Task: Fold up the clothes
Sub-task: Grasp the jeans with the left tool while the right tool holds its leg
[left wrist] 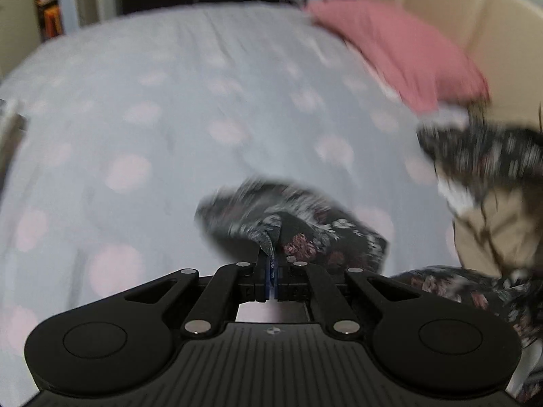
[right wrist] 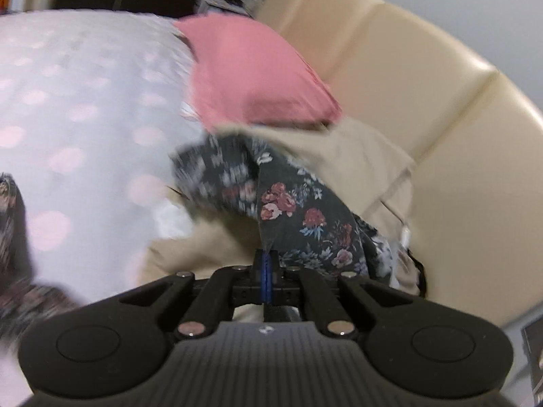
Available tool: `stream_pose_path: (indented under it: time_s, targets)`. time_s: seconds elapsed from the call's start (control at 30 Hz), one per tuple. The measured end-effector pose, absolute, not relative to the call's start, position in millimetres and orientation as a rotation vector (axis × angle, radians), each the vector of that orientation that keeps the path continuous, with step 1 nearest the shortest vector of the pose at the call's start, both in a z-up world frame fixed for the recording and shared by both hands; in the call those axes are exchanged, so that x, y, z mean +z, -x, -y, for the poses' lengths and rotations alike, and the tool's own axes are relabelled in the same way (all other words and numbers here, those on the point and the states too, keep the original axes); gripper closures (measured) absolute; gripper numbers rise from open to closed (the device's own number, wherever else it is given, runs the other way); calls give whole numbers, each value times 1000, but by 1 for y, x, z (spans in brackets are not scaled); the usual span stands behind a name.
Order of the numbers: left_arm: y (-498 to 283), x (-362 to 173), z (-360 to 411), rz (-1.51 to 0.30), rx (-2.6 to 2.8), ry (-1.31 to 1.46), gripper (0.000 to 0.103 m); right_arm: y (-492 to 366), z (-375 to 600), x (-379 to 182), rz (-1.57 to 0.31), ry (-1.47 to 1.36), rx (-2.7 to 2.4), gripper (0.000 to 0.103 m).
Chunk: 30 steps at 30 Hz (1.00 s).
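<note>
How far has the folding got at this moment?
Done: nothing looks folded; a beige garment lies rumpled by the pink pillow. In hand: the left gripper and right gripper are each shut on an edge of the dark floral garment, raised off the dotted bedcover. Left: spreading it flat and making every fold.

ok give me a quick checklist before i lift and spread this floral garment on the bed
1. Left claw shut on the floral garment: ok, a fold is pinched between the pads.
2. Right claw shut on the same fabric: ok.
3. Both claws on matching corners: cannot tell, pictures are blurred.
4. Open spotted bedspread to lay it on: ok.
5. Garment free of the beige cloth: not ok, they overlap.
6. Pink pillow clear of the garment: cannot tell.
</note>
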State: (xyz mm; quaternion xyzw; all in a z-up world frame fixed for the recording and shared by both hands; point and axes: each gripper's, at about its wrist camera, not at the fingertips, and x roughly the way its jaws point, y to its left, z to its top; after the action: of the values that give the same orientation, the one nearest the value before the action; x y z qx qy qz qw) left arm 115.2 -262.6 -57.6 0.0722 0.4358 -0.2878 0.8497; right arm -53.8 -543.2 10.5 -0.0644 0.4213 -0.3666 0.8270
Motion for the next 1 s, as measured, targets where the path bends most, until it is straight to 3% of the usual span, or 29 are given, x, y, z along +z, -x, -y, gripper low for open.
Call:
stream_pose_path:
  time_s: [0.2,0.5,0.7,0.93,1.0]
  targets:
    - [-128,5,184,-737,-465,-116,103,22,465,45,-825,135,-535,102]
    - [-141,63,24,-626,-176,-63,103,-50,309,61,-751,158,-105,102]
    - [-143,46,-49,-695,10,-63,102,-85,209,36,-784,178,122,102]
    - [-149,-6,-79,-889,49,-42,100,-101,163,-12,-894,169,203,101]
    - [-146,-11,-85,-904,45,-34,92,-99,164,-15,-905,158,206,97]
